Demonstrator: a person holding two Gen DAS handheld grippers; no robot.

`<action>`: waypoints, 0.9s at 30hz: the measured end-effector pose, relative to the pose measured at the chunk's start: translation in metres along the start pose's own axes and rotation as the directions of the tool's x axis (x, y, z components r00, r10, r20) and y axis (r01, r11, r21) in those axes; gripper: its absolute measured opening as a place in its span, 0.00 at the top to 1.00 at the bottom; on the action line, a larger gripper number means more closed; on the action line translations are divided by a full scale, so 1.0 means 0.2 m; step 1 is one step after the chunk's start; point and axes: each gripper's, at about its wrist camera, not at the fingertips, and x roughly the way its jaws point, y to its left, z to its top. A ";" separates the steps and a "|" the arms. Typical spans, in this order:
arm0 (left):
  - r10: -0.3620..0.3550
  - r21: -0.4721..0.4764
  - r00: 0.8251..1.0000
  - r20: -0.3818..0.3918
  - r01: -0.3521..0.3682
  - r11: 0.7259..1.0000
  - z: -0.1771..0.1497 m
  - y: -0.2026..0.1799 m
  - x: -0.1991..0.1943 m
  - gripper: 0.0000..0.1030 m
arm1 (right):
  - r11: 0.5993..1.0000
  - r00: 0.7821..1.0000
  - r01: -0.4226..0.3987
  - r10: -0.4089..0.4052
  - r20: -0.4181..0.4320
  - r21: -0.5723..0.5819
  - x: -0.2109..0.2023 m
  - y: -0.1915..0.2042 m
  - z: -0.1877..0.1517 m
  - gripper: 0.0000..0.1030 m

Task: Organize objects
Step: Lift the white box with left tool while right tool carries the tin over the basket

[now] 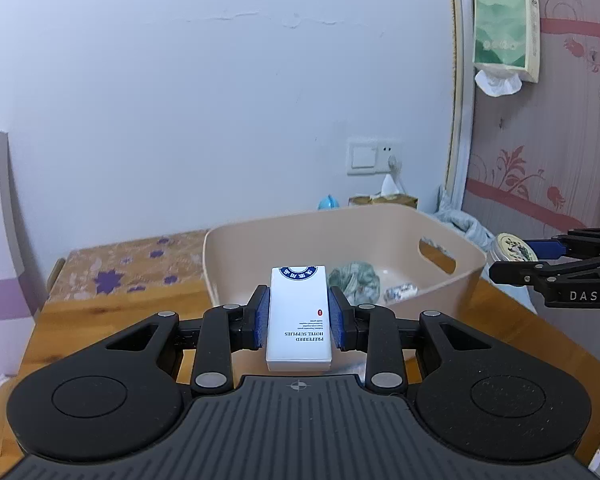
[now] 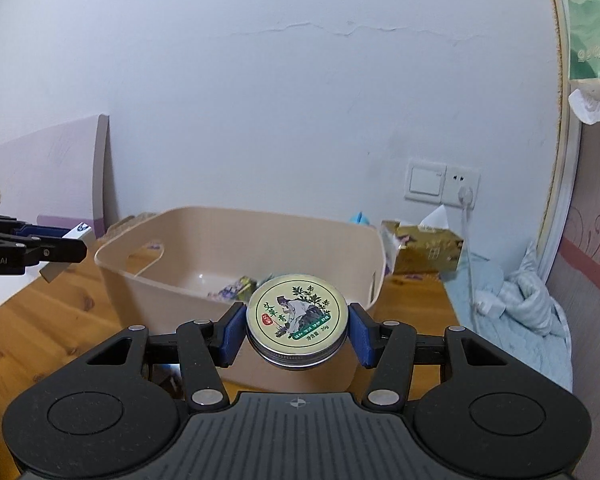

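Home bedroom, floral wallpaper (image 1: 540,160), rumpled bedding (image 2: 520,292)

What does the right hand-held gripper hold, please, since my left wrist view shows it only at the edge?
Observer: The right hand-held gripper is shut on a round tin with a green plant picture on its lid.
Operator: Thank you. Is it over the tub?
Observer: It sits in front of the beige tub, near its front wall.
Operator: Anything right of the tub?
Observer: A gold tissue box stands beside it.
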 end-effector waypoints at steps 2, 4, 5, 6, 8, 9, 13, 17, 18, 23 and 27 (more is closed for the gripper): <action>-0.007 0.006 1.000 0.006 0.007 1.000 0.03 0.00 0.03 0.70 | 1.000 1.000 0.004 -0.004 0.009 -0.002 0.01 -0.01 0.03 0.50; -0.012 0.015 1.000 0.013 0.012 1.000 0.06 -0.01 0.06 0.70 | 1.000 1.000 0.006 -0.006 0.014 -0.002 0.03 -0.02 0.05 0.50; -0.015 0.018 1.000 0.016 0.015 1.000 0.08 -0.01 0.07 0.70 | 1.000 1.000 0.005 -0.005 0.016 -0.001 0.04 -0.03 0.06 0.50; -0.017 0.021 1.000 0.019 0.017 1.000 0.09 -0.02 0.09 0.70 | 1.000 1.000 0.004 -0.004 0.018 -0.002 0.05 -0.04 0.07 0.50; -0.026 0.021 0.999 0.022 0.026 0.999 0.12 -0.01 0.12 0.70 | 1.000 1.000 0.002 -0.002 0.022 -0.005 0.08 -0.05 0.09 0.50; -0.030 0.020 0.999 0.023 0.030 0.999 0.13 -0.01 0.14 0.70 | 1.000 1.000 0.002 -0.002 0.024 -0.008 0.09 -0.05 0.10 0.50; -0.035 0.027 0.999 0.016 0.035 0.999 0.18 -0.01 0.22 0.70 | 1.000 1.000 -0.004 0.004 0.025 -0.002 0.14 -0.06 0.12 0.50; -0.035 0.048 0.999 0.005 0.035 0.998 0.23 -0.02 0.31 0.70 | 1.000 1.000 -0.006 0.006 0.022 -0.012 0.20 -0.06 0.15 0.50; -0.036 0.051 0.999 0.002 0.036 0.998 0.24 -0.03 0.34 0.70 | 1.000 1.000 -0.005 0.006 0.020 -0.015 0.22 -0.06 0.16 0.50; -0.039 0.055 0.999 -0.029 0.040 0.998 0.29 -0.03 0.47 0.70 | 1.000 1.000 -0.008 0.009 0.005 -0.027 0.31 -0.06 0.21 0.50; -0.036 0.066 0.997 -0.065 0.040 0.997 0.29 -0.04 0.57 0.70 | 0.999 1.000 -0.013 0.013 -0.010 -0.042 0.39 -0.05 0.23 0.50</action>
